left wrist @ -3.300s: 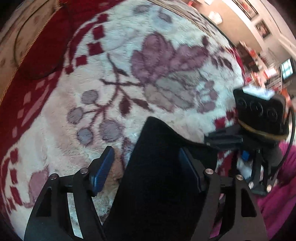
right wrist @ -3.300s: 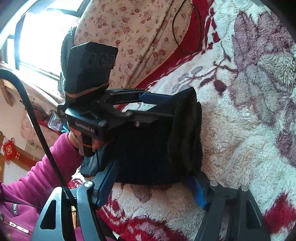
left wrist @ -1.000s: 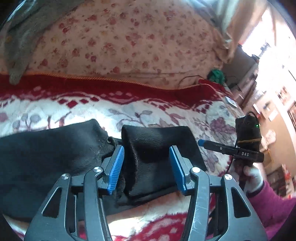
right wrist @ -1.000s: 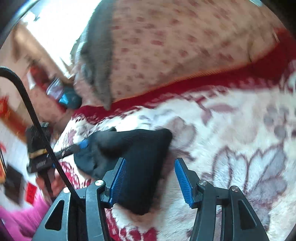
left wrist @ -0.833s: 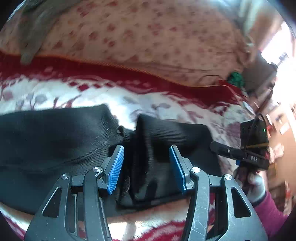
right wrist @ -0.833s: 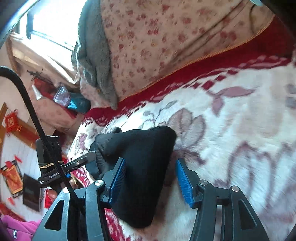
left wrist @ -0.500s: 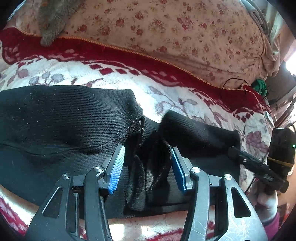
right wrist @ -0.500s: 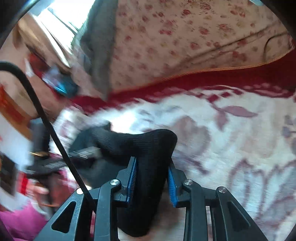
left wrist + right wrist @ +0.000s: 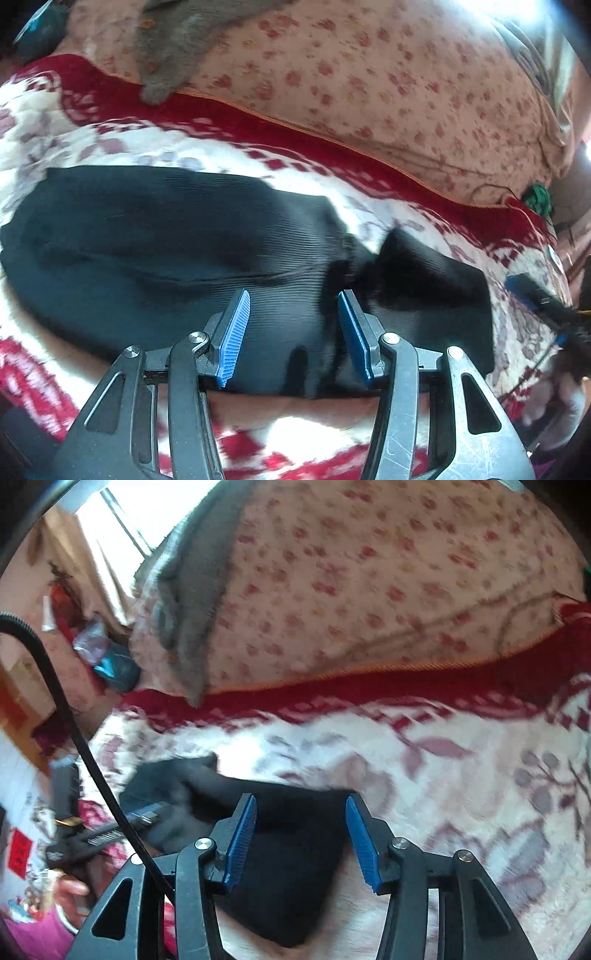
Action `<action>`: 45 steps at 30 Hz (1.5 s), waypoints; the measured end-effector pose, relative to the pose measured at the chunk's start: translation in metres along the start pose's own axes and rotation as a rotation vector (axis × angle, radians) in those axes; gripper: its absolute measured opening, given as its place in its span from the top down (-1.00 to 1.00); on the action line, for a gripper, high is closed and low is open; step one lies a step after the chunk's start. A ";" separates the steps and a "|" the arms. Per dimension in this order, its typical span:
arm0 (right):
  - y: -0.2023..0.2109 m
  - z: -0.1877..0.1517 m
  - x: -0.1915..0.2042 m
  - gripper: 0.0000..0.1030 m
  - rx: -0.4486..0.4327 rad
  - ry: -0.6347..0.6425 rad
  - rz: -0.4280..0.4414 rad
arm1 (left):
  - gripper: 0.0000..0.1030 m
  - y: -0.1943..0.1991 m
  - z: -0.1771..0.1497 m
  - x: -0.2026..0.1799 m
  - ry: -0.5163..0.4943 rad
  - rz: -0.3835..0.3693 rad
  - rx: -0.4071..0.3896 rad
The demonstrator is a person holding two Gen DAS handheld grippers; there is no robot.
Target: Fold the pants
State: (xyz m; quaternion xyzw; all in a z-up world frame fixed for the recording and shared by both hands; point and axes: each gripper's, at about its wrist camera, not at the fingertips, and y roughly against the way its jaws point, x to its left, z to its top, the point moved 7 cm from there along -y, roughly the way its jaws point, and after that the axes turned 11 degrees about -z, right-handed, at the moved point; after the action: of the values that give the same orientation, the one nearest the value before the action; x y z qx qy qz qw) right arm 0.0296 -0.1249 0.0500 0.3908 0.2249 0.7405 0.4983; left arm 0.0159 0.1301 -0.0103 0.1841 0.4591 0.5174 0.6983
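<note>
Black knit pants (image 9: 177, 254) spread flat along the near edge of the floral blanket (image 9: 417, 218); left gripper (image 9: 291, 332) and right gripper (image 9: 299, 834) both spread apart, clamping nothing. Best to pinch both layers at the hem, lift evenly, fold over

The pants (image 9: 166, 251) lie on the blanket (image 9: 332, 184), a quilt (image 9: 369, 74) behind, both tongs (image 9: 291, 332) (image 9: 301, 834) over them.

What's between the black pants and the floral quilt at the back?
In the left wrist view, only the blanket separates the pants from the floral quilt.
</note>
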 end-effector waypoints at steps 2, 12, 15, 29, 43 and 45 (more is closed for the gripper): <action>0.001 0.006 0.019 0.05 -0.013 0.027 0.059 | 0.04 0.010 0.000 0.012 0.016 0.031 -0.019; -0.051 -0.005 0.132 0.05 0.075 0.268 0.157 | 0.04 0.057 -0.001 0.064 0.053 0.176 -0.098; -0.070 -0.010 0.164 0.04 0.103 0.325 0.192 | 0.04 0.071 -0.005 0.085 0.114 0.198 -0.127; -0.175 -0.002 0.324 -0.01 0.268 0.603 0.386 | 0.04 0.103 -0.022 0.182 0.492 0.193 -0.251; -0.272 -0.024 0.406 -0.14 0.463 0.789 0.378 | -0.40 0.086 -0.016 0.196 0.520 0.169 -0.276; -0.275 -0.028 0.410 0.13 0.453 0.812 0.374 | -0.52 0.082 -0.013 0.194 0.497 0.171 -0.273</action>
State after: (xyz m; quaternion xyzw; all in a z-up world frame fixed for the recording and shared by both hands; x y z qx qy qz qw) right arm 0.0809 0.3616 -0.0197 0.2031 0.4820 0.8421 0.1316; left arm -0.0321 0.3328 -0.0447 -0.0059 0.5249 0.6607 0.5365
